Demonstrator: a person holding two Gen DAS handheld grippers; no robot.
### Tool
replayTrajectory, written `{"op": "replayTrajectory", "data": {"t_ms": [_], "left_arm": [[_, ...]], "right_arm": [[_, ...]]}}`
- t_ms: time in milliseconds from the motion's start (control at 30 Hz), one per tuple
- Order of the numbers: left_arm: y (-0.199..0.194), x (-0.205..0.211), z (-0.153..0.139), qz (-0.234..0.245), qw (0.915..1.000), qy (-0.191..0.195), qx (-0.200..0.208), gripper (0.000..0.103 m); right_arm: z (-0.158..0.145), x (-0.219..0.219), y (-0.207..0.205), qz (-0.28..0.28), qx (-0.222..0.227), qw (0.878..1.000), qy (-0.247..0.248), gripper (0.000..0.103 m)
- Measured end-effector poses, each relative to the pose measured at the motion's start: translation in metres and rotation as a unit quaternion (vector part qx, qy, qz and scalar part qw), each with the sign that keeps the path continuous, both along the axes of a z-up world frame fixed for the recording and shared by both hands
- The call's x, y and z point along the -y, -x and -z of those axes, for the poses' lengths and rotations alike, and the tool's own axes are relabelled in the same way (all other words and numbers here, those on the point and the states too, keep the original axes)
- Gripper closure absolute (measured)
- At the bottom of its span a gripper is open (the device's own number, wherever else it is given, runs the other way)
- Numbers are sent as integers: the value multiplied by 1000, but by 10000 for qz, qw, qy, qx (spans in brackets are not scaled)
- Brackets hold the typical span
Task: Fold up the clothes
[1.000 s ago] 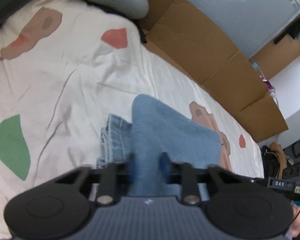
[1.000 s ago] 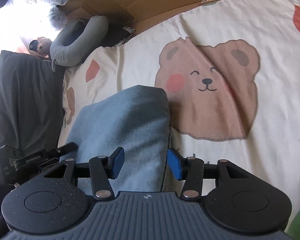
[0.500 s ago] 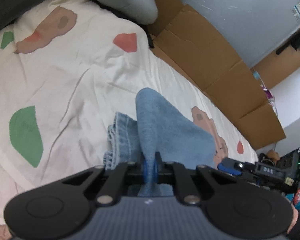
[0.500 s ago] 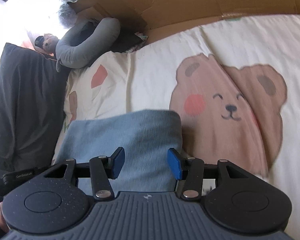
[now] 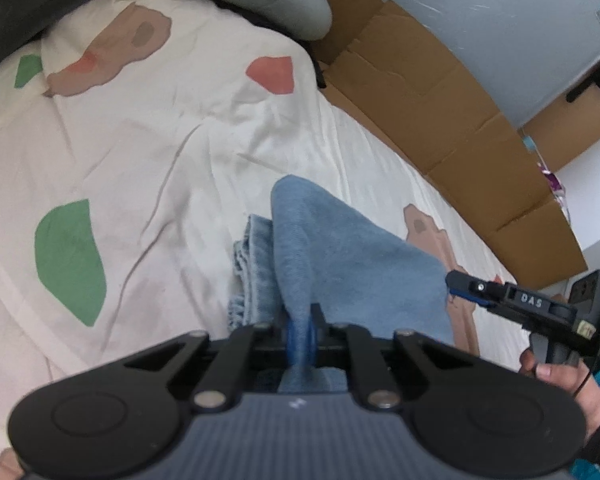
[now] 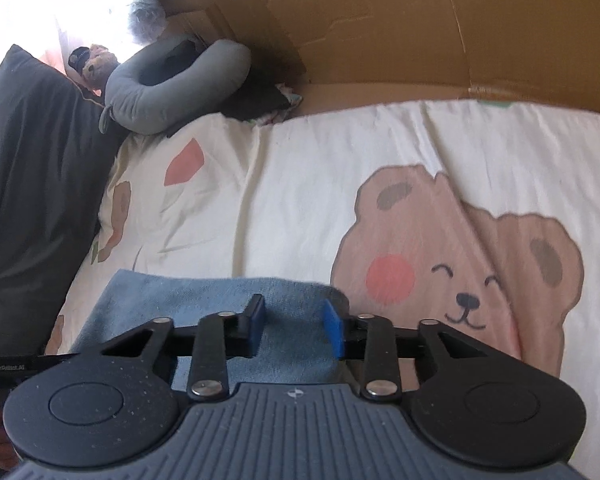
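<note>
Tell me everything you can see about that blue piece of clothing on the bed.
The blue denim garment looks like faded jeans, already folded into a thick bundle, with frayed hems stacked at one edge. It lies on the cream bedsheet printed with bears and coloured patches. The left tongs are shut, pinching a ridge of the cloth. The right tongs are open at the garment's opposite edge, one finger on each side, not clamping it.

Bed sheet (image 6: 308,184), cream, bear print. Grey neck pillow (image 6: 172,88) and flattened cardboard (image 6: 420,32) along its far edge.
</note>
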State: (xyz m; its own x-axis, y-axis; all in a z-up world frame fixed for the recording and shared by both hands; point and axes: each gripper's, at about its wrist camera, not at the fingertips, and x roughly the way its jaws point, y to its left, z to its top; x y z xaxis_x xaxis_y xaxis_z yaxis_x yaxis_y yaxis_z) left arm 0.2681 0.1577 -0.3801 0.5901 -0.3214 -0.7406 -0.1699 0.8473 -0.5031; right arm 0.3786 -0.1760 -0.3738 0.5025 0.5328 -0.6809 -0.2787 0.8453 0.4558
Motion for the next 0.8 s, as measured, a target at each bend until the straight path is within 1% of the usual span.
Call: {"op": "replayTrajectory", "data": {"t_ms": [133, 200, 233, 300, 333, 467, 500, 633, 700, 800], "left_arm": [[3, 0, -3, 18, 10000, -75, 12, 92], [5, 0, -5, 29, 9999, -116, 24, 89], [6, 0, -5, 47, 9999, -152, 35, 85], [9, -1, -6, 76, 9997, -225, 51, 82], [11, -1, -7, 74, 9997, -234, 55, 80], [15, 0, -9, 42, 9995, -300, -5, 78], [16, 1, -9, 38, 9994, -330, -26, 78], [22, 6, -14, 108, 9983, -570, -115, 72], [26, 9, -16, 176, 9977, -632, -167, 71], [32, 13, -17, 254, 9973, -630, -264, 71]], "right_arm": [[-2, -7, 2, -148, 171, 9997, 130, 76], [2, -13, -1, -219, 179, 9991, 307, 75], [5, -15, -3, -244, 146, 9988, 395, 75], [10, -19, -6, -281, 107, 9981, 531, 73], [11, -21, -7, -317, 122, 9976, 609, 71], [16, -31, -5, -531, 278, 9938, 941, 72], [16, -34, -4, -583, 345, 9923, 1040, 72], [9, -35, -2, -559, 285, 9914, 1151, 71], [4, -27, 2, -545, 204, 9933, 999, 69], [2, -10, 15, -503, 28, 9976, 474, 68]]}}
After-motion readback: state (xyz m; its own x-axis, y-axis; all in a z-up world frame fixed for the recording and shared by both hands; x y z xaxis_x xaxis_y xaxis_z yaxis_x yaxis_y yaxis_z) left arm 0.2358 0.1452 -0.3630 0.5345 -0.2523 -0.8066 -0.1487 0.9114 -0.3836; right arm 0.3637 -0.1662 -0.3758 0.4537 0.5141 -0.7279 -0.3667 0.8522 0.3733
